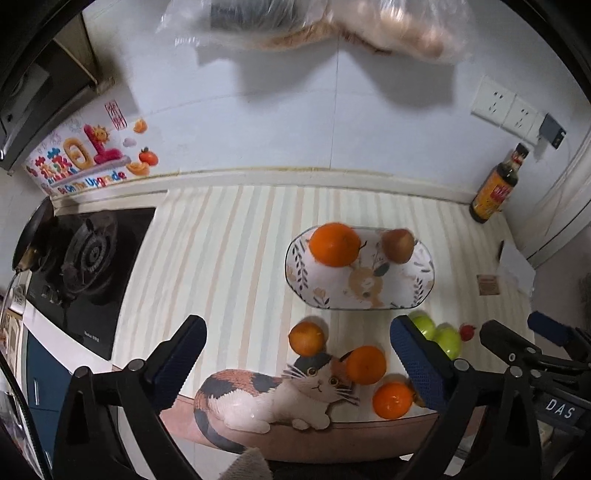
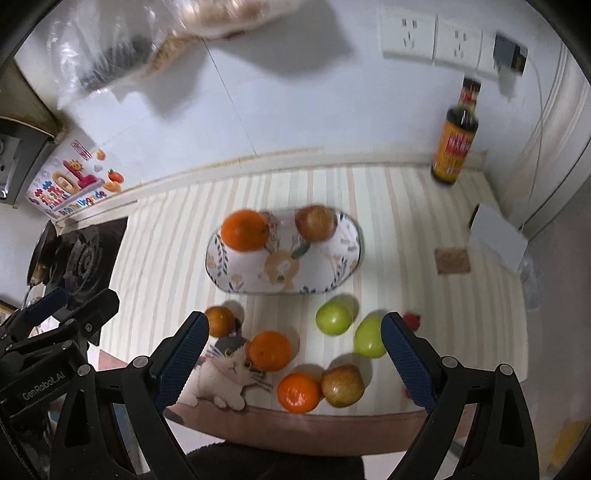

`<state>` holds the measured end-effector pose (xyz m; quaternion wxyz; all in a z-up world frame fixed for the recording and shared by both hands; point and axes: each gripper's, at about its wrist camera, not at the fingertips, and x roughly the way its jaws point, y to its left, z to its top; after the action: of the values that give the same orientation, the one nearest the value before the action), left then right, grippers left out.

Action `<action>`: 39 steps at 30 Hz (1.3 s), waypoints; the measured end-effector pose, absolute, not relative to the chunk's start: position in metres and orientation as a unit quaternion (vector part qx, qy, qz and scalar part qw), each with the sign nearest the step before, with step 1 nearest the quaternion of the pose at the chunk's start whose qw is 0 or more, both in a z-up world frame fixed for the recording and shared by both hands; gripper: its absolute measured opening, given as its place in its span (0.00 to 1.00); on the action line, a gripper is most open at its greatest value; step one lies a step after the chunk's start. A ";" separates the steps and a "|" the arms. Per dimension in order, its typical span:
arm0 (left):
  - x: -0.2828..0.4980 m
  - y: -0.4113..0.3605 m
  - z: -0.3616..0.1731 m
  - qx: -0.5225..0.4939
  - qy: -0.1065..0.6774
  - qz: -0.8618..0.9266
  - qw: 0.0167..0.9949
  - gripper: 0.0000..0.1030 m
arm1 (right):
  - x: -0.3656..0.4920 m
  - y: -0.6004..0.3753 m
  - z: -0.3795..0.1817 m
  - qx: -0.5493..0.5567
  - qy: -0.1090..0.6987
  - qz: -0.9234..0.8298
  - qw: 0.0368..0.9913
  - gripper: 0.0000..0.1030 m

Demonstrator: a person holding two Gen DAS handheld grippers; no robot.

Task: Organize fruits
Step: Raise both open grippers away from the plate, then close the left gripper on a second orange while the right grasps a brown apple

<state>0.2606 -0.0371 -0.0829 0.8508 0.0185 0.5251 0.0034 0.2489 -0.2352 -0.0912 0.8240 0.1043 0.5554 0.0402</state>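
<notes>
An oval patterned plate point(image 1: 417, 291) point(image 2: 347, 258) holds a large orange point(image 1: 334, 243) point(image 2: 244, 229) and a reddish apple point(image 1: 398, 245) point(image 2: 314, 223). On the striped mat in front of it lie three oranges point(image 1: 306, 338) point(image 1: 365, 364) point(image 1: 392, 400), two green apples point(image 2: 333, 317) point(image 2: 370, 336) and a brownish apple point(image 2: 342, 385). My left gripper point(image 1: 297, 363) is open and empty above the near oranges. My right gripper point(image 2: 293, 349) is open and empty above the loose fruit.
A gas stove point(image 1: 86, 258) sits at the left. A dark sauce bottle point(image 1: 496, 184) point(image 2: 455, 144) stands at the back right by the wall sockets point(image 2: 432, 37). A small red object point(image 2: 413, 320) lies at the right. Plastic bags point(image 1: 321, 26) hang on the wall.
</notes>
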 end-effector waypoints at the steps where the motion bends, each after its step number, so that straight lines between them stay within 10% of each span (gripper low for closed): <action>1: 0.261 -0.036 -0.090 0.019 0.530 0.004 0.848 0.99 | 0.250 -0.238 -0.100 0.110 0.564 0.040 0.818 0.94; 27: 0.303 -0.112 -0.321 -0.001 0.770 -0.085 0.632 0.98 | 0.206 -0.329 -0.338 0.408 0.689 -0.032 0.597 0.90; 32: 0.301 -0.120 -0.327 -0.003 0.768 -0.097 0.634 0.62 | 0.196 -0.337 -0.355 0.482 0.674 -0.038 0.559 0.90; 39: 0.288 -0.125 -0.321 0.036 0.757 -0.091 0.647 0.60 | 0.201 -0.336 -0.354 0.493 0.654 -0.027 0.573 0.68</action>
<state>0.2883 -0.1247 -0.3206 0.6467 0.0362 0.7565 -0.0906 0.2012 -0.3358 -0.3537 0.5730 0.4925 0.6545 -0.0271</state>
